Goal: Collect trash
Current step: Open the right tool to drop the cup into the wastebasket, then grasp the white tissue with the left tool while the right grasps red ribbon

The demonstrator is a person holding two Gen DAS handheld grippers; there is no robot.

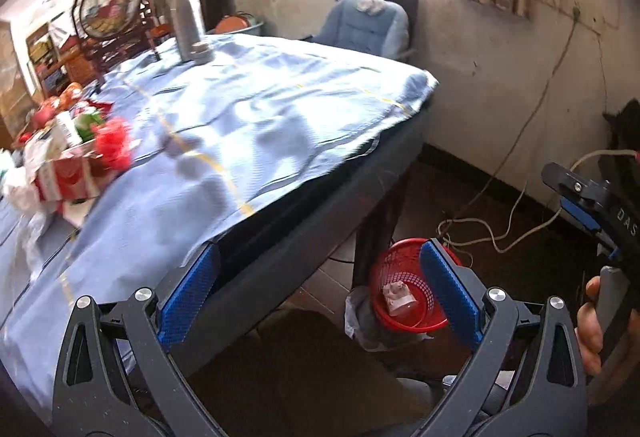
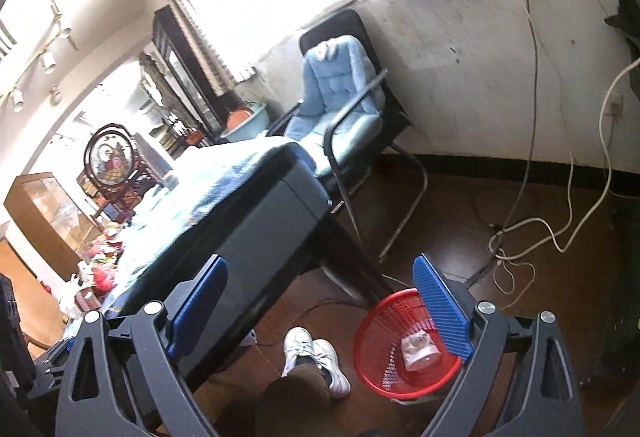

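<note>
A counter (image 1: 248,125) under a pale blue cloth (image 1: 280,89) fills the upper left; a blue-cushioned chair (image 2: 340,93) stands by the wall. On the dark floor, the red basket (image 2: 400,349) holds one pale scrap (image 2: 420,349). Both the left gripper (image 1: 320,297) and the right gripper (image 2: 320,313) stand apart and empty, with the basket low and right of centre in each view. Clutter (image 1: 68,153) at the left edge is blurred.

My left gripper (image 1: 320,289) and right gripper (image 2: 320,301) have dark grey arms, silver screws and ribbed blue pads (image 2: 440,309); I wear white sneakers (image 2: 316,357) and brown trousers (image 2: 296,393).
</note>
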